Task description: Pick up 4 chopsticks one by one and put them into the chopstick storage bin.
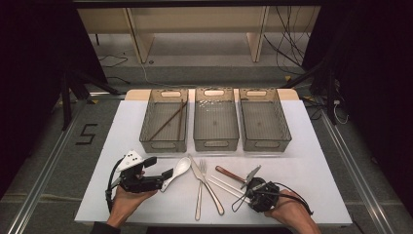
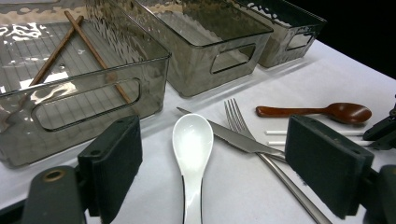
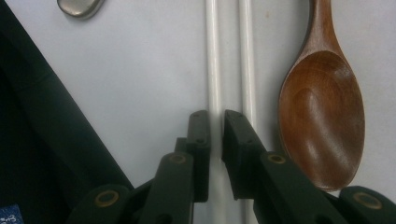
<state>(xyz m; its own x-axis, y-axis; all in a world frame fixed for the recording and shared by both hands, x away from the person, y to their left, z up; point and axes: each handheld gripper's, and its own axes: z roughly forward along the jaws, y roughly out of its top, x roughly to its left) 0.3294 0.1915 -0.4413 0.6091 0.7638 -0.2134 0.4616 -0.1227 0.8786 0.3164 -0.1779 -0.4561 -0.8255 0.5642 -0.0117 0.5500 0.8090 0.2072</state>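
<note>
My left gripper (image 1: pixel 161 168) (image 2: pixel 219 161) is open, its jaws standing wide on either side of the handle of a white ceramic spoon (image 1: pixel 181 168) (image 2: pixel 192 144) that lies on the table. My right gripper (image 1: pixel 252 174) (image 3: pixel 216 122) points down at two white chopsticks (image 1: pixel 225 185) lying side by side. Its pads sit tight against the left white chopstick (image 3: pixel 213 56), while the other white chopstick (image 3: pixel 246 56) runs just outside the right jaw. A brown wooden spoon (image 1: pixel 229 174) (image 3: pixel 322 116) (image 2: pixel 327 112) lies beside them.
A metal fork (image 1: pixel 199 187) (image 2: pixel 236 119) and knife (image 1: pixel 208 187) (image 2: pixel 233 137) lie crossed between the two hands. Three smoky plastic bins stand in a row behind: the left bin (image 1: pixel 164 143) holds brown chopsticks (image 1: pixel 168 119) (image 2: pixel 88 46); the middle bin (image 1: pixel 215 143) and right bin (image 1: pixel 265 143) are beside it.
</note>
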